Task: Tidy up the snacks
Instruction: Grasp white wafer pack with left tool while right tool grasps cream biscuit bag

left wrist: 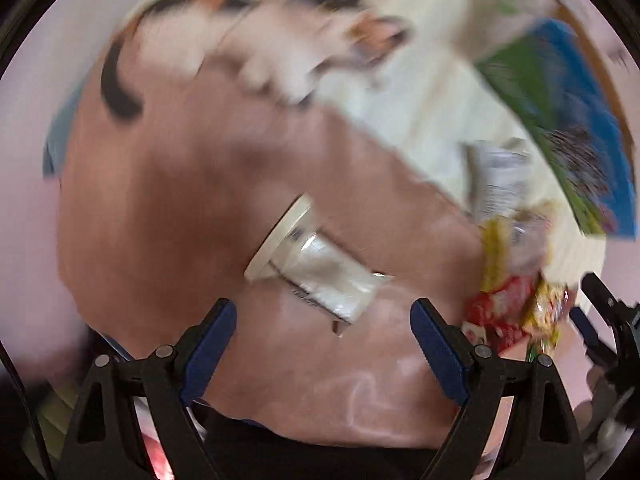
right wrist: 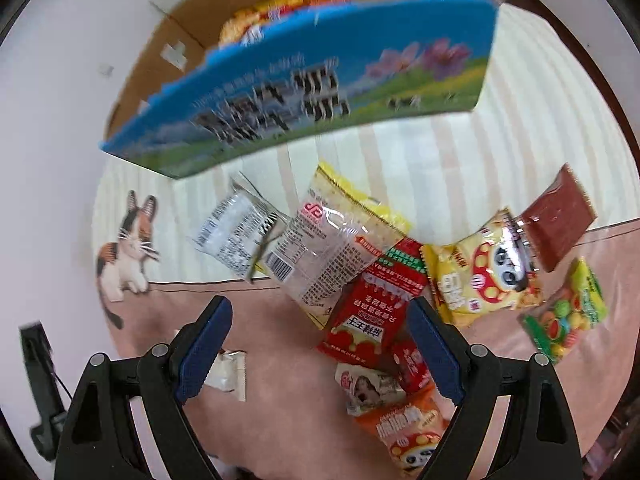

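- Pink-and-cream cat-print mat [right wrist: 420,168] is strewn with snack packets.
- Left gripper [left wrist: 324,344] is held released over a clear packet [left wrist: 320,276].
- Right gripper [right wrist: 320,344] is held released; a red packet [right wrist: 372,312] is seen at one o'clock.

Right gripper [right wrist: 320,344] with blue-padded jaws wide apart and empty, red rectangular snack box [right wrist: 372,312] between them, small white wrapped packet [right wrist: 226,376] beside the left pad, blue printed cardboard box [right wrist: 312,92] far ahead.
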`<state>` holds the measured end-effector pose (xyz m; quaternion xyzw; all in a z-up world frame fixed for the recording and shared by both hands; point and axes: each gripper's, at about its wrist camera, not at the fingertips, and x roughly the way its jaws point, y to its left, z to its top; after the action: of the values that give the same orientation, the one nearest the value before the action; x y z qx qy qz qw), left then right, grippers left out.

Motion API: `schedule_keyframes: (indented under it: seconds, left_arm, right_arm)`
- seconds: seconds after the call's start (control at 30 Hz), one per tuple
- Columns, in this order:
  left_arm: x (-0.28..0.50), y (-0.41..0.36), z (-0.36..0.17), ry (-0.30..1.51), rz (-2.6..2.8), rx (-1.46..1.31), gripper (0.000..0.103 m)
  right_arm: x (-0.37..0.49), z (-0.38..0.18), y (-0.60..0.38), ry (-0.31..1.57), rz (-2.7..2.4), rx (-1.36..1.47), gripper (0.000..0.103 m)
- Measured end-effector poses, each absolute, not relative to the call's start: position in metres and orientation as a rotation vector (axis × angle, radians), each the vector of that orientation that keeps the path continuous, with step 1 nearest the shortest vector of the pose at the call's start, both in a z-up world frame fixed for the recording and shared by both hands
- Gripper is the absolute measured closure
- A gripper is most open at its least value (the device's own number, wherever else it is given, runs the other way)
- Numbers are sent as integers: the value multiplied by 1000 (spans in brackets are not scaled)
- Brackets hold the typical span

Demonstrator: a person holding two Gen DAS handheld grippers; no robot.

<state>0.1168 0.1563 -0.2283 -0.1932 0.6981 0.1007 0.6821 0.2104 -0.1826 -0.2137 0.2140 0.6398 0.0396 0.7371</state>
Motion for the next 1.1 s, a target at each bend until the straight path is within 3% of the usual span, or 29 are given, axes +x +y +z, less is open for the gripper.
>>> schedule_keyframes:
  seconds: [0.3,0.43,0.47,0.53,0.73,0.9,1.03,1.1]
  left_arm:
    - [123,165,-303,1667,242,-735,16]
    - [125,169,-318,1653,290,-795,26]
    - [128,167,-318,1644,283,-772,28]
    - [135,157,-313,1626,268,-650,40]
    - [160,98,-295,1564,108,-144,40]
    - [164,51,-299,1529,31,223,39]
    - [161,51,-304,1557,35,168,39]
    - [158,63,-313,1620,58,23,38]
  right_arm:
    - [244,-276,-177,1516,-48,667,12]
    - [252,-295,-181,1546,-103,732,16]
    - [254,-299,-181,1554,-113,740,23]
    - [258,-304,-180,1564,-112,748,25]
    - [269,-305,-155,1589,-15,568,34]
    - [268,-304,-109,1644,193,210,38]
    - [255,-305,-80,1654,289,-43,39]
    - [256,-305,-77,1649,277,-24,31]
